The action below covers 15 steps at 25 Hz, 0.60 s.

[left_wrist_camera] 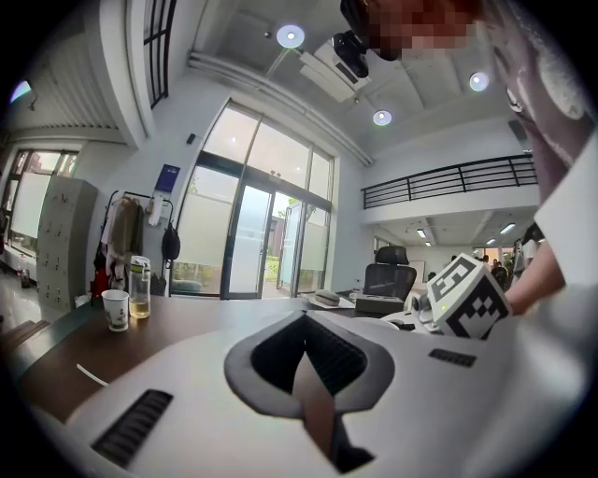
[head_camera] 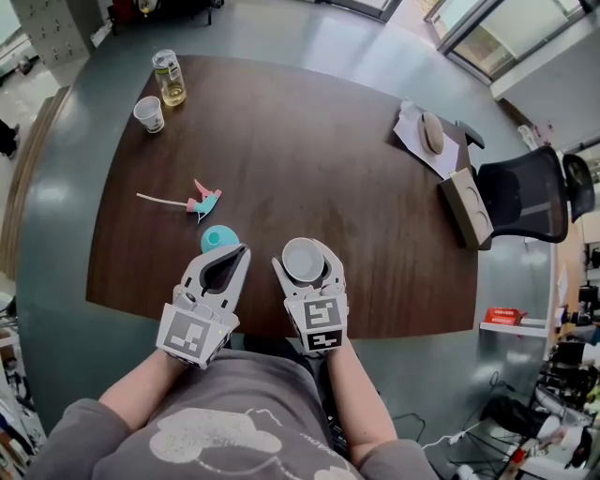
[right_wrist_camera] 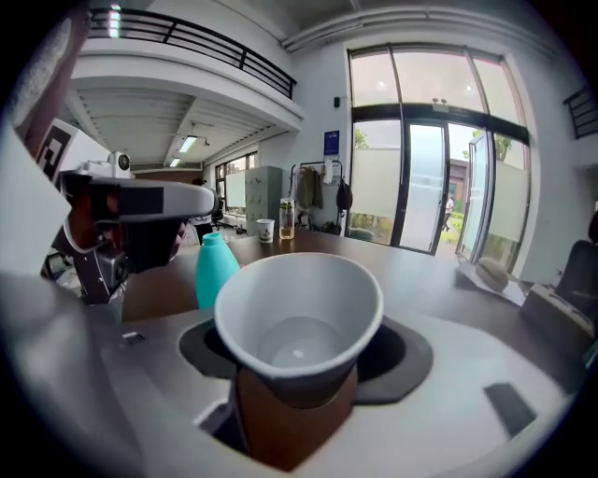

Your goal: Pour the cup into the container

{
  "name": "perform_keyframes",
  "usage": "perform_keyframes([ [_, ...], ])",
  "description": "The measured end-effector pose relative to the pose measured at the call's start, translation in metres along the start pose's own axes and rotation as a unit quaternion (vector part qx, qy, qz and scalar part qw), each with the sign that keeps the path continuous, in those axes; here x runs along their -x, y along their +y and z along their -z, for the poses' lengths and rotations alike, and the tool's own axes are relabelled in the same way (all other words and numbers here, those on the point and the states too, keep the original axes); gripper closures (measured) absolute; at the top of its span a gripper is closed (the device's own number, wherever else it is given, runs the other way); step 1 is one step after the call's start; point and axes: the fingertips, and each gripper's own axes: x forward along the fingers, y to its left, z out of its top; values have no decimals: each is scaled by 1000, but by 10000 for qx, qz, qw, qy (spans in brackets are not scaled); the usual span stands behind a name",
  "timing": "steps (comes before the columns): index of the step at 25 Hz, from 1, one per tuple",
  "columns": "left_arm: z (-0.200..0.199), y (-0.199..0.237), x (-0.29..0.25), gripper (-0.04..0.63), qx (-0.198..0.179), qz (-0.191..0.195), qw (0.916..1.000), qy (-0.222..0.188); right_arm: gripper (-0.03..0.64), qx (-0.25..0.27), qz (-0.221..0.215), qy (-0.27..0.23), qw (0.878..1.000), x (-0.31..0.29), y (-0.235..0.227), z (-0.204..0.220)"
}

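Forearms reach side by side over the near desk (head_camera: 375, 187) edge. The left tongs (head_camera: 234, 253) are closed and empty. The right tongs (head_camera: 306, 249) grip an upright white paper cup (head_camera: 302, 262), possibly holding clear liquid. The teal container (head_camera: 217, 237) stands just ahead of the left tongs.

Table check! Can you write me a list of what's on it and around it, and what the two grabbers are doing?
Surface: dark brown table.
Job's things: white cup held in the right gripper; teal container standing near the table's front edge.
Clutter: small paper cup, bottle, pink-and-teal item, beige oval thing on paper.
Grippers: left gripper shut, empty; right gripper shut on the white cup.
Cables: white cable on the floor.
Surroundings: office chair, grey floor.
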Motion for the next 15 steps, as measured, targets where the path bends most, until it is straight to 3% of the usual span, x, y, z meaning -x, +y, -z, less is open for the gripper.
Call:
perform_keyframes([
  [5,24,-30,-24,589,-38,90,9997,239,325,-227,36,-132,9996,-2,-20,23],
  [15,47,-44,-54,588,-46,-159,9990,408,325,-803,46,-166,9966,-6,-51,60],
])
